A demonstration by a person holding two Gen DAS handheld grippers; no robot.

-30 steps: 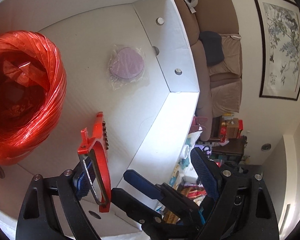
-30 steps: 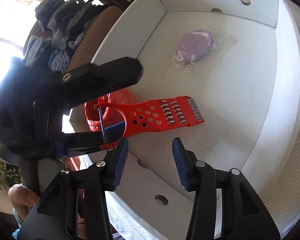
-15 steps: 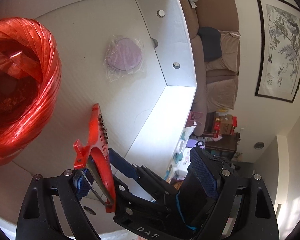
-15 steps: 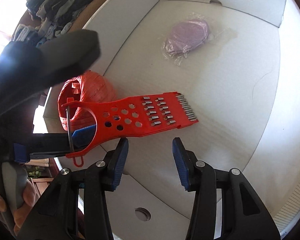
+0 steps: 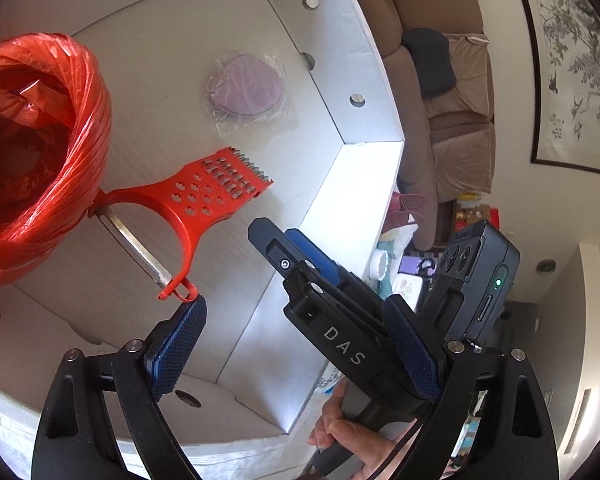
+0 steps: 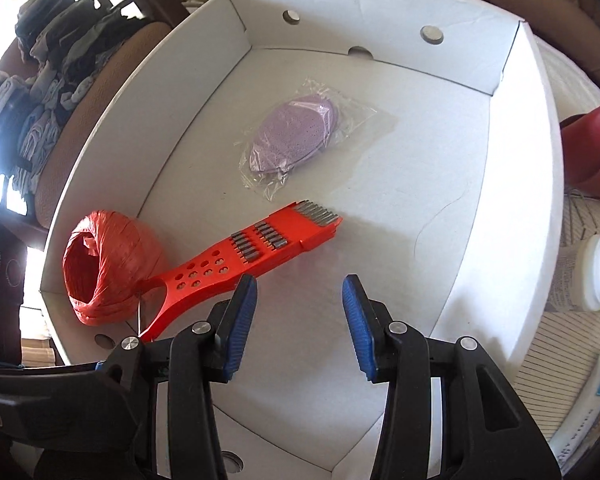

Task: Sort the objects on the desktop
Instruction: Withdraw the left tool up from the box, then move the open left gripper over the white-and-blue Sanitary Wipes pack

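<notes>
From the left wrist camera, the left gripper has its fingers spread wide, and they hold nothing. A red peeler-grater lies flat on the floor of a white cardboard box. Its little hanging loop sits right by the tip of the left finger, but I cannot tell if they touch. A big ball of red plastic string sits in the box too, and the peeler's head rests against it. A purple round pad in a clear bag lies farther back. The right gripper pokes in low on the right, with a hand on its handle.

From the right wrist camera, the right gripper hangs over the box with its fingers partly open and nothing between them. The peeler-grater lies just past the left finger, its head by the red string ball. The bagged purple pad lies beyond.
</notes>
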